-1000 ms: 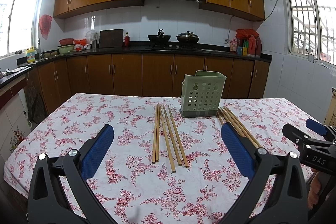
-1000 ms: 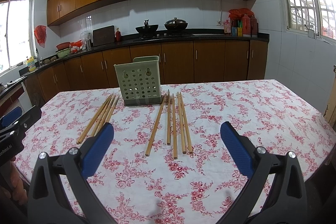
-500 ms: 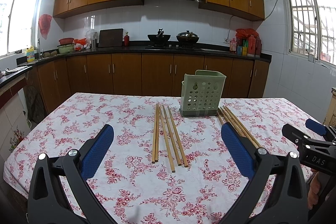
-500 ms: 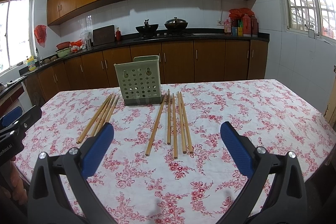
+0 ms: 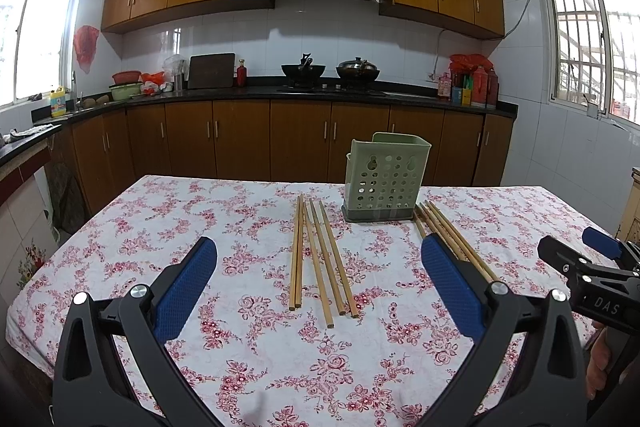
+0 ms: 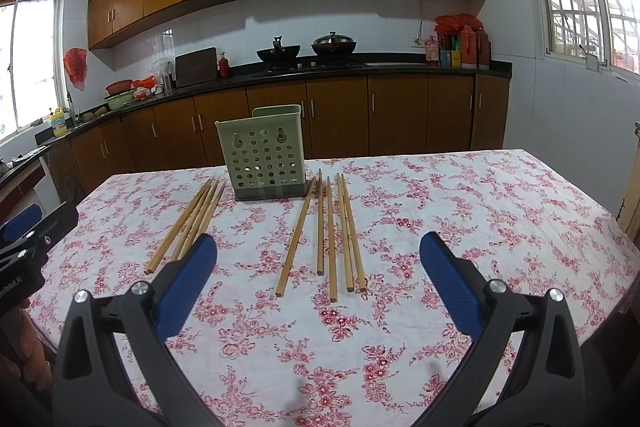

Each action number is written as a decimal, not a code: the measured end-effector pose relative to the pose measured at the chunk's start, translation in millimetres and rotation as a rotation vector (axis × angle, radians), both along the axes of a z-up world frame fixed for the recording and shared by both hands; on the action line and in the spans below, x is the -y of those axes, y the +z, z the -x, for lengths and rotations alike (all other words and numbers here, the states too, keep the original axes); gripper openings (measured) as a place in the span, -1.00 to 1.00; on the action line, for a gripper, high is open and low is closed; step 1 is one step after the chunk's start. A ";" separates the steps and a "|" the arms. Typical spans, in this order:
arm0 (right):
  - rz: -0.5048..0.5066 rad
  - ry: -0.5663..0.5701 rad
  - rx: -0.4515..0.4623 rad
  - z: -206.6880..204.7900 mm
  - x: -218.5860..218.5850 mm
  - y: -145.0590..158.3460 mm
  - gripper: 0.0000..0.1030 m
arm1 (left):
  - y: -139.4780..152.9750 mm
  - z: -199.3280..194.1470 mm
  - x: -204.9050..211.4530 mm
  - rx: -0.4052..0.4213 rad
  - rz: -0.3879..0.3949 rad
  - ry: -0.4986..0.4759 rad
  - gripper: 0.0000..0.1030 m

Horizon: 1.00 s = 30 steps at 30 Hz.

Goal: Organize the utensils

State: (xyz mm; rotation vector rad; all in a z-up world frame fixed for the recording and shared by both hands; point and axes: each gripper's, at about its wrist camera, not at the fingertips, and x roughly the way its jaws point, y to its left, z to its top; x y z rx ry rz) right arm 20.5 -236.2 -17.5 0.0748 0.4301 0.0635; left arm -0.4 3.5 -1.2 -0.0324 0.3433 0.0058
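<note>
A green perforated utensil holder (image 5: 385, 183) (image 6: 265, 154) stands upright on the floral tablecloth. Several wooden chopsticks (image 5: 320, 259) lie to its left in the left wrist view, showing as the left group (image 6: 188, 223) in the right wrist view. Several more chopsticks (image 6: 336, 235) lie to its right, also seen in the left wrist view (image 5: 448, 235). My left gripper (image 5: 318, 287) is open and empty, above the table short of the left group. My right gripper (image 6: 318, 285) is open and empty, short of the right group.
The table (image 5: 248, 347) has its front edge close under both grippers. The right gripper's body (image 5: 592, 283) shows at the right edge of the left view, the left gripper's body (image 6: 28, 247) at the left of the right view. Kitchen cabinets and counter stand behind.
</note>
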 end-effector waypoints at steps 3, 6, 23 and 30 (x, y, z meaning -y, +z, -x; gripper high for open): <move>-0.012 -0.009 -0.022 -5.5 2.7 -4.7 0.92 | -3.0 -3.3 -2.5 -0.024 0.016 0.006 0.97; -0.027 -0.043 -0.071 -20.4 13.3 -15.8 0.92 | -10.1 -15.1 -9.3 -0.080 0.029 0.035 0.97; -0.106 -0.058 -0.463 -150.4 39.6 -75.9 -0.53 | -63.0 -88.3 -73.0 -0.499 0.223 0.143 0.97; -0.055 -0.059 -0.509 -171.5 33.8 -90.7 -0.79 | -65.7 -112.0 -77.1 -0.511 0.197 0.101 0.53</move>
